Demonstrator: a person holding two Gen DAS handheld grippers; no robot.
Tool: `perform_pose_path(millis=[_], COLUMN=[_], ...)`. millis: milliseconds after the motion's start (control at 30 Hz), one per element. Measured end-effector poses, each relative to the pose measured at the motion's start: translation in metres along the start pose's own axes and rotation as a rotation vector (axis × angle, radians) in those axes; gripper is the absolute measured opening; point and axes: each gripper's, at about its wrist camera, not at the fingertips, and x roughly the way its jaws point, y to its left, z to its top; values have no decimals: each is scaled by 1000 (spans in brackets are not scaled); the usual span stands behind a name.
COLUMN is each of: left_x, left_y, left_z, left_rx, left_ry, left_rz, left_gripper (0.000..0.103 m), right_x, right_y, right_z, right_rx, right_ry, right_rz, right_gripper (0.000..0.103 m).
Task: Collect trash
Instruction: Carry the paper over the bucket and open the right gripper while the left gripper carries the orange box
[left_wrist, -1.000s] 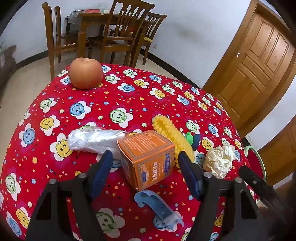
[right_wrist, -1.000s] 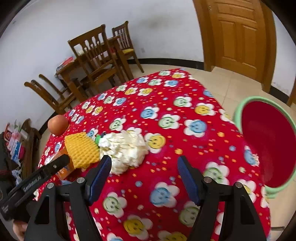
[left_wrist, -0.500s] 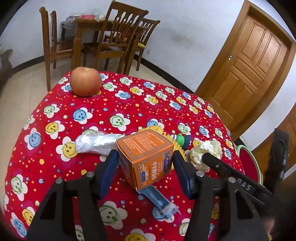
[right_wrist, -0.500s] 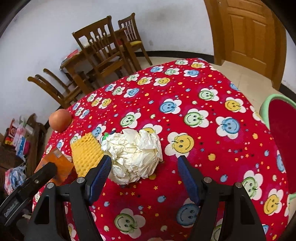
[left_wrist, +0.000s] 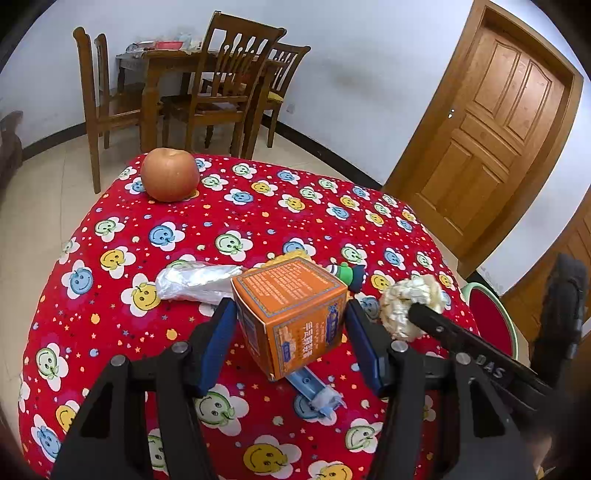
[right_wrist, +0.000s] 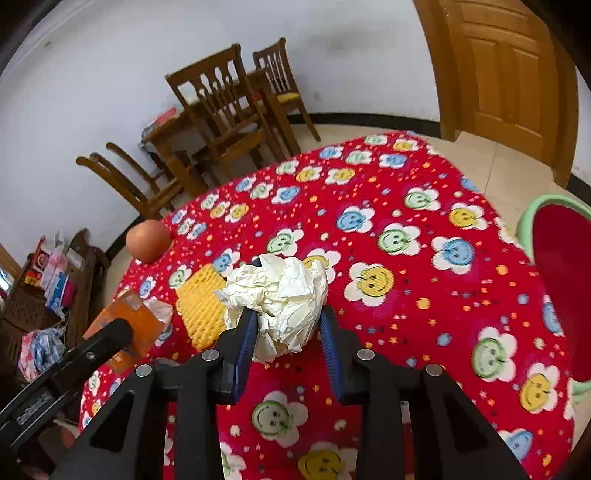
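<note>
Fuzzy red tablecloth (left_wrist: 258, 218); jaws clamping square orange carton (left_wrist: 291, 314), closing onto crumpled paper (right_wrist: 280, 295).

You see a red smiley-flower tablecloth (left_wrist: 258, 206) | an apple (left_wrist: 170, 179) sits at its far left corner | a yellow sponge (right_wrist: 201, 306) lies left of centre | beyond the table, wooden chairs (left_wrist: 221, 96) ring a dining table (left_wrist: 155, 59) | a wooden door (left_wrist: 491, 147) stands far right | cluttered shelf (right_wrist: 44, 280) at left.
</note>
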Motion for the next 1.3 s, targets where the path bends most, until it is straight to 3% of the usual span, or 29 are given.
perform_pose_path(millis=[333, 733, 1300], left_x=[-13, -24, -16], left_y=[-21, -49, -95], left_z=[-7, -14, -20], left_rx=[42, 92, 165], left_ry=[-6, -2, 33], left_rz=[-36, -82, -130], left_gripper=[61, 61, 61], right_x=[-48, -95, -124], right_y=[-21, -63, -127], right_z=[-10, -18, -29], right_rx=[51, 116, 244], right_ry=[-65, -139, -189], right_rz=[-40, -155, -267], right_gripper=[34, 35, 35])
